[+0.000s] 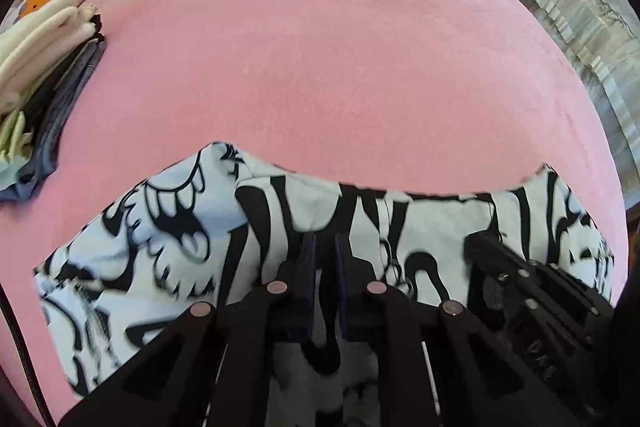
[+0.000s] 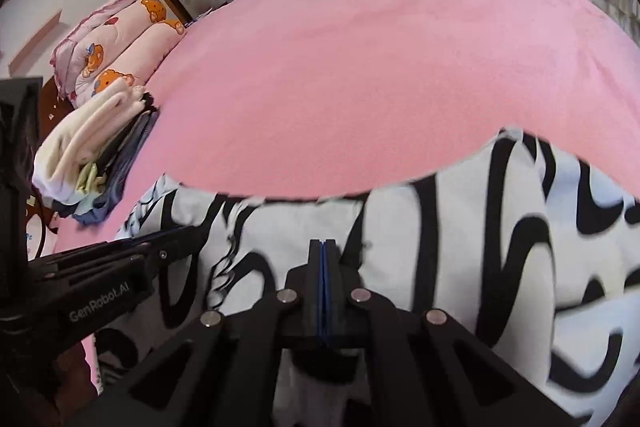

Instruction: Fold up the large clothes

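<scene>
One large garment lay on the near part of the bed, white cloth covered in bold black cartoon shapes, soft and rumpled, its far hem sagging in a shallow curve against the pink. Two grippers worked it. The left gripper had its jaws drawn nearly together with only a narrow slot between the dark pads; cloth lay under and around the tips, but whether a fold was truly pinched there I could not tell. The right gripper had its jaws pressed flat together, a thin blue line of padding showing at the seam, and no cloth visibly between them; it sat low over the garment's white middle. Each gripper showed at the edge of the other's view, close beside one another.

One pink bedcover, plush and fuzzy, spread wide and bare beyond the garment, leaving plenty of room toward the far edge. At the left edge sat one stack of folded clothes, cream pieces on top, dark blue beneath. Behind it were two pillows printed with orange bears. A pale pleated curtain hung along the right side.
</scene>
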`<state>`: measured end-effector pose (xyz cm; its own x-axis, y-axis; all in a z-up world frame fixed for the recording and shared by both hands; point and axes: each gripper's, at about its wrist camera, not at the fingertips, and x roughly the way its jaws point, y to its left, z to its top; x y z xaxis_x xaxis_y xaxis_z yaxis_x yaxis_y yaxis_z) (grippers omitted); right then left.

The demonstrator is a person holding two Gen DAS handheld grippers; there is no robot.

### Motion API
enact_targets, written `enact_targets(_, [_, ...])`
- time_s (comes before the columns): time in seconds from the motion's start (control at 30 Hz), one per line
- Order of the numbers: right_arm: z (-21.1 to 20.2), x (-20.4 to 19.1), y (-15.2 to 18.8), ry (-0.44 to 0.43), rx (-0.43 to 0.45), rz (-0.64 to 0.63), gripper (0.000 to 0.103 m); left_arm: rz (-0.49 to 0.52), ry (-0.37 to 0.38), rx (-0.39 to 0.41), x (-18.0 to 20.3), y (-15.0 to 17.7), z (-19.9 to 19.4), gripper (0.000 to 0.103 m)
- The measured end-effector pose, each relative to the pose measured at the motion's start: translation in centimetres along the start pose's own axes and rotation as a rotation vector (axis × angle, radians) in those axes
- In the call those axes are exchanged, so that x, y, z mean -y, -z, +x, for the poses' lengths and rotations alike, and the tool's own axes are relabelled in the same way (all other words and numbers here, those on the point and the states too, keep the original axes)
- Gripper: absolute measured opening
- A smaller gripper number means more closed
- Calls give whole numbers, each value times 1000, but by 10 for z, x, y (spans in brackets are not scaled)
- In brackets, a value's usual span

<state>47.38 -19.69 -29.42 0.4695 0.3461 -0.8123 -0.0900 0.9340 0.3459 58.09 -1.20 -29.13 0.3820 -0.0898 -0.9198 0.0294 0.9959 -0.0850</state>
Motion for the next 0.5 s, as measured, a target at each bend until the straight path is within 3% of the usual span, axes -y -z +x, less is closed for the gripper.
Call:
enact_targets(0.17, [27,12,-16,16,10,-4,0,51,-40,49,4,-3,33,6])
enact_targets(0.33, [33,29,-20,-22,22,52,0,20,-27,112,0,-3,38,3])
enact_targets(0.5, [30,33,-23,-21,18,45,0,11,-21,107,-13,-7,36,1])
